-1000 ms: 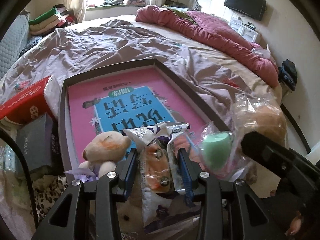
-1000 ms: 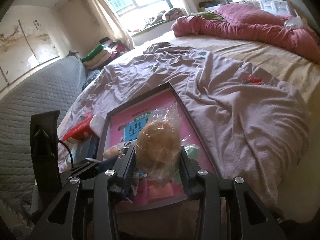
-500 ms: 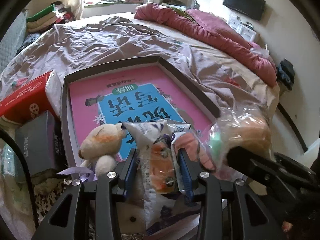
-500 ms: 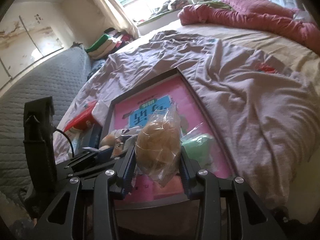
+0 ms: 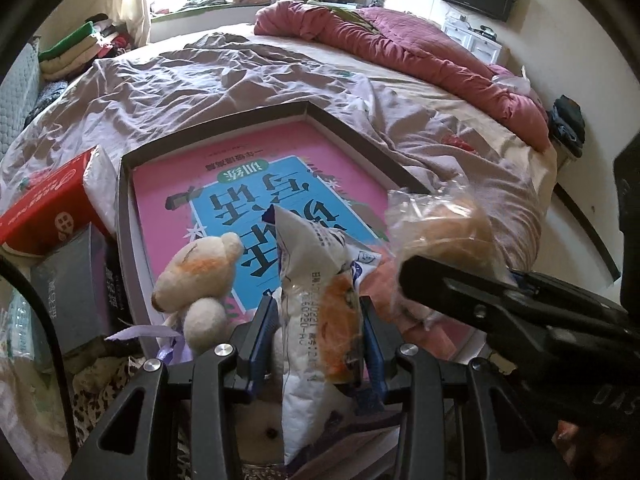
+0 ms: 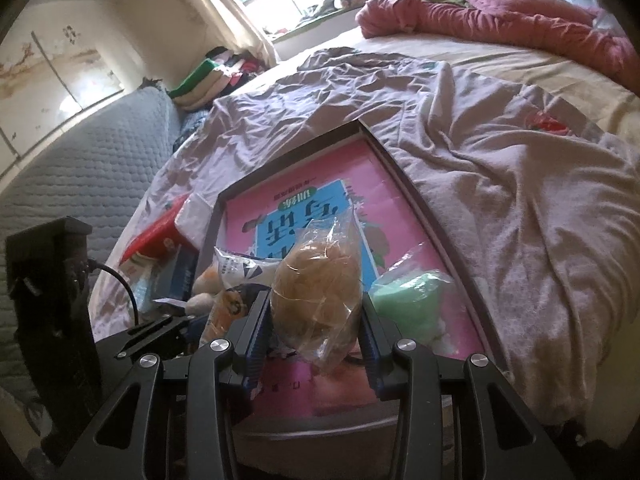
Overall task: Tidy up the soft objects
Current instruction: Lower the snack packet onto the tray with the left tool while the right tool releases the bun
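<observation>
- Left gripper [image 5: 318, 332]: nearest item in the left wrist view; jaws pinch a white snack packet [image 5: 316, 312] with an orange print, held upright above the near edge of the tray [image 5: 360, 140].
- Right gripper [image 6: 316, 334]: jaws clamp a bagged bun [image 6: 318, 292], brown, in a clear wrapper, held over the near part of the tray; from the left wrist view it sits just to the right of the packet.
- Plush bear [image 5: 200, 276]: cream with orange patches, lies at the tray's near-left corner, just beside the left gripper, not gripped.
- Green sponge in plastic [image 6: 416, 304]: rests inside the tray, near-right, just beside the right gripper.
- Tray: shallow, dark-rimmed, pink and blue printed sheet on its floor; far half bare.
- Red box [image 5: 44, 204]: outside the tray, left, on the bed [image 5: 224, 80].
- Progress, judged: partway; sponge placed, bear at the edge, packet and bun held and not yet set down.
</observation>
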{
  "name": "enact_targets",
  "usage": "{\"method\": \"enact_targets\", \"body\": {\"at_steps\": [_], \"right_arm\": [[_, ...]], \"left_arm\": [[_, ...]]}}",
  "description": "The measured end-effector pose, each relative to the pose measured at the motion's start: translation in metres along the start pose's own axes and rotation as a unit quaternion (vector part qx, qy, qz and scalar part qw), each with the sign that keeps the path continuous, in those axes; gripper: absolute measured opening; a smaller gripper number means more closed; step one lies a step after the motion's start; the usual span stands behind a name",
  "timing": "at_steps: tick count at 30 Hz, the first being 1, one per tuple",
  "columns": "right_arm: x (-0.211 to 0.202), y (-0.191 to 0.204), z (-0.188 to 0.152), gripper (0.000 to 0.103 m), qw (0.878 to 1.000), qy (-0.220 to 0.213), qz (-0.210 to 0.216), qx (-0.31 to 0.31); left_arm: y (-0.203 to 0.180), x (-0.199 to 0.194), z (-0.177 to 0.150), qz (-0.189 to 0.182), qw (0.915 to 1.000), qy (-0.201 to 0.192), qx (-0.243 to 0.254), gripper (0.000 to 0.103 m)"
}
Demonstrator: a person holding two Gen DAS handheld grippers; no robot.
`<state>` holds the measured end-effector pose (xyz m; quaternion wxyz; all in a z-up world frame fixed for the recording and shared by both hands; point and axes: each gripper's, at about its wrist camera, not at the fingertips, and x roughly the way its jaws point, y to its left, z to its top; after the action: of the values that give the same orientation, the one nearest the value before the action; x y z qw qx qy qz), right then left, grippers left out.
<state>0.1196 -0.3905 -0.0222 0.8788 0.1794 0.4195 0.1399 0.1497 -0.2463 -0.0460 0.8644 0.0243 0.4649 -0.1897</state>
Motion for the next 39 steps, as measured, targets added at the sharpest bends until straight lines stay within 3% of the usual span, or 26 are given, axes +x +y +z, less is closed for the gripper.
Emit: {"method": "enact_targets", "body": {"at_steps": [17,24,26,39], "right_arm": [[0.006,0.005,0.002,0.046,0.999,0.000,-0.034,0.000],[-0.003,0.004,0.005,0.048,0.999,-0.014,-0.043,0.000],[-0.006,0.003,0.006,0.053,0.999,-0.018,-0.042,0.001],[-0.024,-0.014,0.009,0.057,0.998,-0.041,-0.056,0.012]], "left_arm": [[0.001,-0.001,0.000,-0.023,0.9997,0.004,-0.009,0.042],[-0.003,-0.001,0.000,-0.026,0.9996,0.004,-0.005,0.048],[-0.005,-0.001,0.000,-0.026,0.9996,0.004,-0.005,0.051],[-0.013,-0.006,-0.001,-0.010,0.9999,0.002,0.004,0.055]]}}
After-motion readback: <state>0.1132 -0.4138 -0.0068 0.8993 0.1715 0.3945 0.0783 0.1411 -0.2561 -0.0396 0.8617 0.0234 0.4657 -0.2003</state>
